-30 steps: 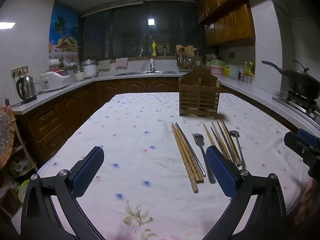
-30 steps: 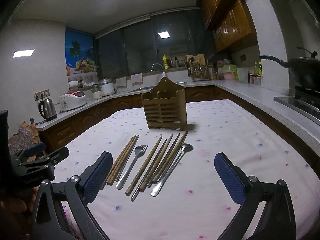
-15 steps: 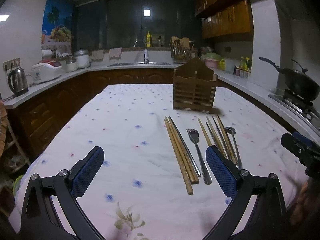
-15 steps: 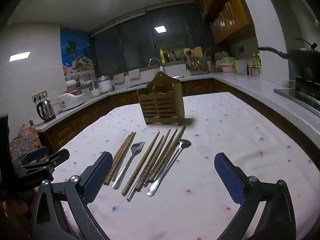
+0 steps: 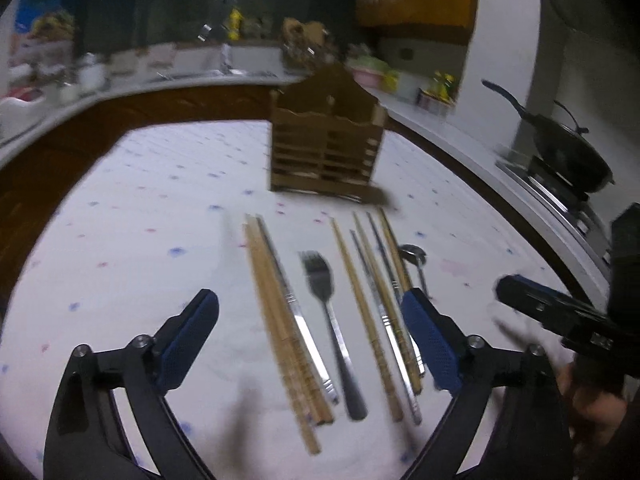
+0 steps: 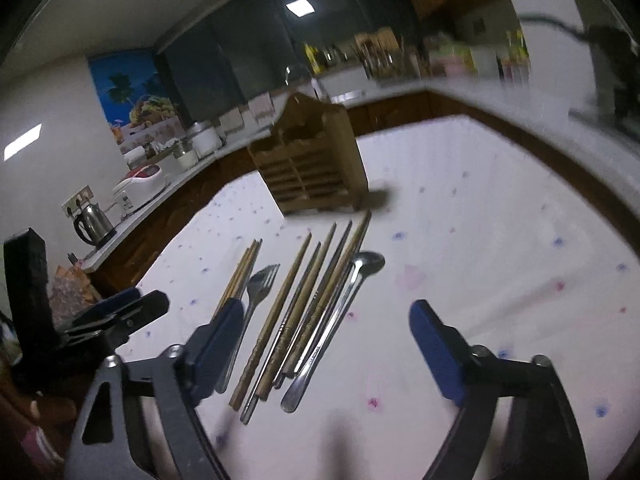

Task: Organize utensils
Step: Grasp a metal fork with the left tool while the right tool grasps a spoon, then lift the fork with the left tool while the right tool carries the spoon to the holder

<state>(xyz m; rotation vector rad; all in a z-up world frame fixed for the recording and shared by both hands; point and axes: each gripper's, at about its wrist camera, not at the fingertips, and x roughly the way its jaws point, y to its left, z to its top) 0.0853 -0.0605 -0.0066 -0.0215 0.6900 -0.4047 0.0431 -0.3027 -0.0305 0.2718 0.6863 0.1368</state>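
Observation:
A wooden utensil holder (image 5: 326,148) (image 6: 316,164) stands upright on the flowered tablecloth (image 5: 140,220). In front of it lie a bundle of wooden chopsticks (image 5: 272,300), a fork (image 5: 320,280) (image 6: 260,284), more wooden and metal chopsticks (image 5: 360,300) (image 6: 296,300) and a spoon (image 5: 412,254) (image 6: 360,268). My left gripper (image 5: 310,340) hangs over the left bundle and the fork, its jaws closing, pressing on nothing. My right gripper (image 6: 328,346) hovers above the chopsticks and spoon handle, its jaws also closing, with nothing gripped. Each gripper shows at the edge of the other's view.
A black wok (image 5: 572,152) sits on the stove at the right. A kettle (image 6: 94,220) and a rice cooker (image 6: 140,182) stand on the counter at the left. A person's hand (image 5: 592,400) holds the right gripper. Bare cloth (image 6: 500,260) lies right of the spoon.
Both grippers have tipped down and come closer over the row of utensils. Their jaws stand a little narrower than before. The utensils and the holder have not moved.

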